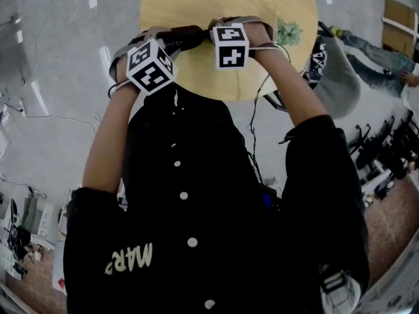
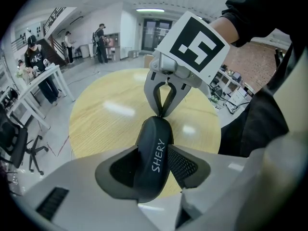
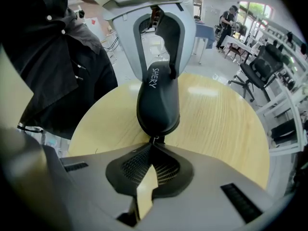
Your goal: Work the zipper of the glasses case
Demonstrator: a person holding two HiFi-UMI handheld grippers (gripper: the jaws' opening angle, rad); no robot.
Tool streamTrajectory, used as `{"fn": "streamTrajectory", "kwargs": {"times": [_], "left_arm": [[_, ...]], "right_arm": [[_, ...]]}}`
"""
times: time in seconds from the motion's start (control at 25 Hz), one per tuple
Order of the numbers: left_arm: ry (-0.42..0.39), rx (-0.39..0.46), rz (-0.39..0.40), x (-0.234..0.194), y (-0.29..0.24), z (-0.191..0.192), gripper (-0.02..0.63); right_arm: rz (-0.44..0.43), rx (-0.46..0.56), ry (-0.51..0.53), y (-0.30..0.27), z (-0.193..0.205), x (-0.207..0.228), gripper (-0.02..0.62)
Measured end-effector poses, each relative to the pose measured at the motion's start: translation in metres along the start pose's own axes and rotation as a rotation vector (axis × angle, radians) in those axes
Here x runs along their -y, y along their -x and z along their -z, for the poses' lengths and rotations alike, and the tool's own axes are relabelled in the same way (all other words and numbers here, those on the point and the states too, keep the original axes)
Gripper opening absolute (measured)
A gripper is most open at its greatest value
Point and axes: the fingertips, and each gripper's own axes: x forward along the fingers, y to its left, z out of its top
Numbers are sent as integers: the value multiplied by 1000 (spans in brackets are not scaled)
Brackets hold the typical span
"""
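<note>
Glasses case (image 3: 158, 105) marked SHERY sits pinched in the left tool (image 2: 153, 170) while the right tool (image 3: 153, 147) nips its zipper pull (image 3: 154, 139).

Head view: steeply down past the person's torso (image 1: 216, 208) onto the round tabletop (image 1: 196, 5). Left gripper view and right gripper view: close in, facing each other across the glasses case (image 2: 153, 160), sharing it and the tabletop.

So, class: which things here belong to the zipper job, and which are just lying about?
Job: glasses case, zipper pull, left gripper clamping the case, right gripper pinching the pull.
Lying about: round table, office chair, plant.
</note>
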Motion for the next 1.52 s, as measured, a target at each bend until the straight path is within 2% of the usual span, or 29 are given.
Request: {"fn": "streamTrajectory", "kwargs": {"times": [0.24, 0.84, 1.52], "left_arm": [[-2, -13, -5, 0, 5, 0, 187], [-14, -24, 4, 1, 4, -1, 186], [21, -21, 54, -2, 5, -3, 186]], "right_arm": [[15, 18, -141, 3, -6, -9, 5], [82, 165, -523, -7, -24, -30, 5], [149, 378, -856, -16, -72, -36, 5]]}}
